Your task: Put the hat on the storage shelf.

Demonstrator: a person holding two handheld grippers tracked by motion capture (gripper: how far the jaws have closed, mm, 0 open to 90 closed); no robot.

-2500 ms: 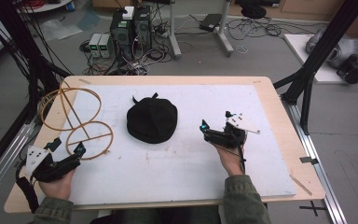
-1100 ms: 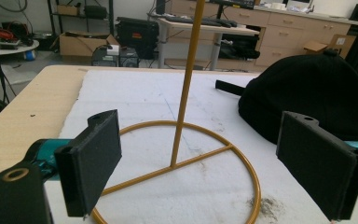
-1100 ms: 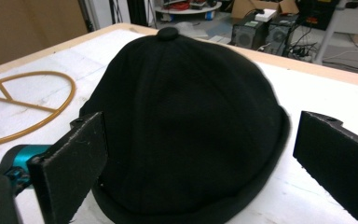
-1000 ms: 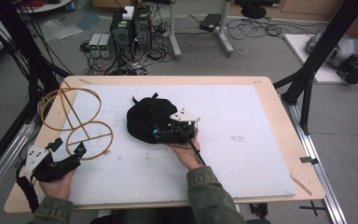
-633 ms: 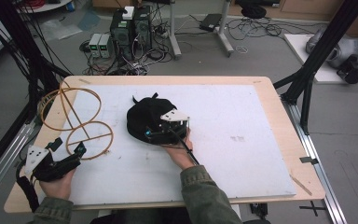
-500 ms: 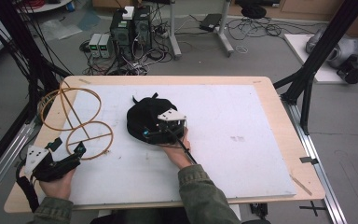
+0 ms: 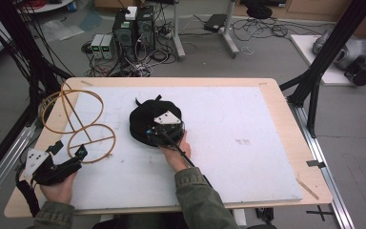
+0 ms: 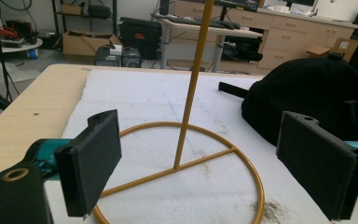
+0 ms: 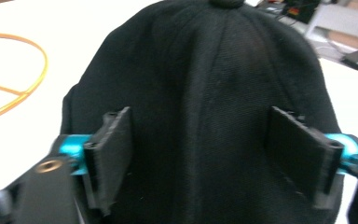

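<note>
My right gripper [image 7: 158, 130] sits over the near edge of the black cap [image 7: 145, 117] in the high view, and its grey plate hides part of the crown, so I cannot tell from there whether the pads touch fabric. In the right gripper view the jaws stand wide apart, released, with the cap [image 9: 205, 93] filling the space between them; its lower edge is cut off by the frame, and the picture is soft. The cap is matte woven cloth, domed, with stitched seams running up to a button at the top. It lies near the middle of the white foam-like mat [image 7: 248, 124] on the wooden table [image 7: 286, 105].

My left gripper [image 8: 214, 172] is also spread open, holding nothing. Between its ribbed black pads I see the yellow wire stand [image 8: 191, 140]: a thin upright rod on a round ring base with a crossbar, its top cut off.
</note>
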